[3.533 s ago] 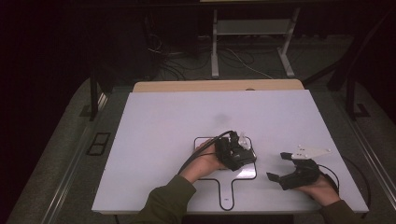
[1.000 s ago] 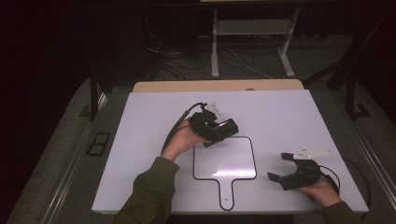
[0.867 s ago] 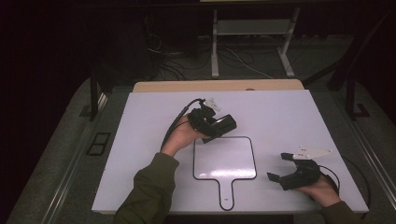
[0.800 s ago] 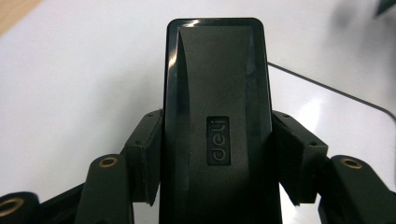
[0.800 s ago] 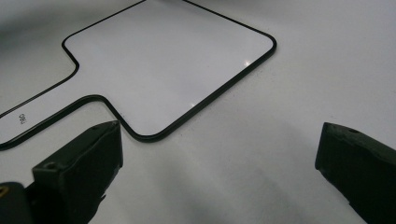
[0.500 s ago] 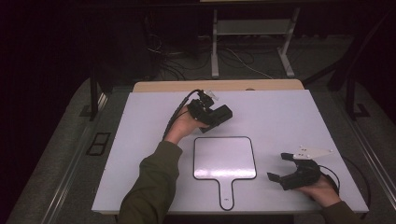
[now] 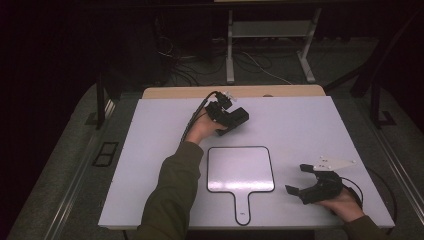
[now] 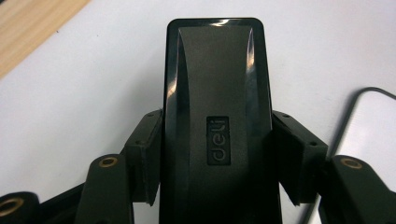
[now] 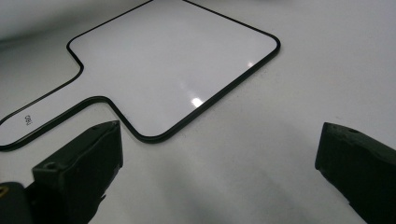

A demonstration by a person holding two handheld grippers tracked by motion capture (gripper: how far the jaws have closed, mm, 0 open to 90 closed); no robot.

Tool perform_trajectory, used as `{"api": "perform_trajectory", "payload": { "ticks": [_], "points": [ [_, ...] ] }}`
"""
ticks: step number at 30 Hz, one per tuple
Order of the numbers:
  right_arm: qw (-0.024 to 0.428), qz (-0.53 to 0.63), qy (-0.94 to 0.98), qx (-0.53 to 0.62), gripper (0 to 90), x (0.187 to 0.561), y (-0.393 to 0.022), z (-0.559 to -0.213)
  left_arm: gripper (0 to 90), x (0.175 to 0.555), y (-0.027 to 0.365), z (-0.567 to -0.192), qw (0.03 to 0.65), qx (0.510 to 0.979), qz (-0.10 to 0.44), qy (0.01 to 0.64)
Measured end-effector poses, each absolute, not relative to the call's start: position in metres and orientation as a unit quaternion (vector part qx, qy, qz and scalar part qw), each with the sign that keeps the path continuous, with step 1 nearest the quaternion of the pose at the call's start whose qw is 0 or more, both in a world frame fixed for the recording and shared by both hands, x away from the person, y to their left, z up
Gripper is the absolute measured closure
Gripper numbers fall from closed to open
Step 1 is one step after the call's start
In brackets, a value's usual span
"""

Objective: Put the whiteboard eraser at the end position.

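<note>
Plainly, the left tool (image 8: 215,186) was clenched on a black eraser block (image 8: 215,121), held over the far tabletop (image 7: 310,125), well apart from the handled whiteboard (image 7: 240,169). It looked light, rigid and glossy-edged, best gripped across its long sides. The right tool (image 9: 219,186) rested released; no containers appeared.

I see the white rectangular desk (image 7: 310,125); low in the frame's centre lies a black-rimmed white paddle-shaped board (image 7: 240,170), flat.
</note>
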State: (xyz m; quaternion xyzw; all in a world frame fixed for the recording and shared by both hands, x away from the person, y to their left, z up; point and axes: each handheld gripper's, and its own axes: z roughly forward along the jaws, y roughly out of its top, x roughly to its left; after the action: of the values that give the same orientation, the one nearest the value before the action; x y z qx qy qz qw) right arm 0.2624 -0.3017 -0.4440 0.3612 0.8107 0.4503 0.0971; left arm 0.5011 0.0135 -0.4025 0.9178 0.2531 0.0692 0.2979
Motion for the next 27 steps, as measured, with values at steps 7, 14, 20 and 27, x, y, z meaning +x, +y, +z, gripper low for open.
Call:
{"api": "perform_trajectory", "payload": {
  "ticks": [7, 14, 20, 27],
  "points": [
    [0.096, 0.452, 0.810, 0.361, 0.0, 0.263, -0.302, -0.444, 39.5, 0.510, 0.000, -0.412, 0.277, 0.922, 0.070, 0.262],
    [0.097, 0.454, 0.809, 0.360, 0.0, 0.263, -0.302, -0.443, 39.4, 0.515, -0.003, -0.425, 0.273, 0.921, 0.064, 0.270],
    [0.097, 0.452, 0.810, 0.360, 0.0, 0.263, -0.302, -0.444, 39.3, 0.514, -0.007, -0.430, 0.269, 0.923, 0.060, 0.268],
    [0.098, 0.452, 0.811, 0.359, 0.0, 0.262, -0.302, -0.444, 36.6, 0.513, -0.003, -0.431, 0.279, 0.921, 0.055, 0.267]
  ]
}}
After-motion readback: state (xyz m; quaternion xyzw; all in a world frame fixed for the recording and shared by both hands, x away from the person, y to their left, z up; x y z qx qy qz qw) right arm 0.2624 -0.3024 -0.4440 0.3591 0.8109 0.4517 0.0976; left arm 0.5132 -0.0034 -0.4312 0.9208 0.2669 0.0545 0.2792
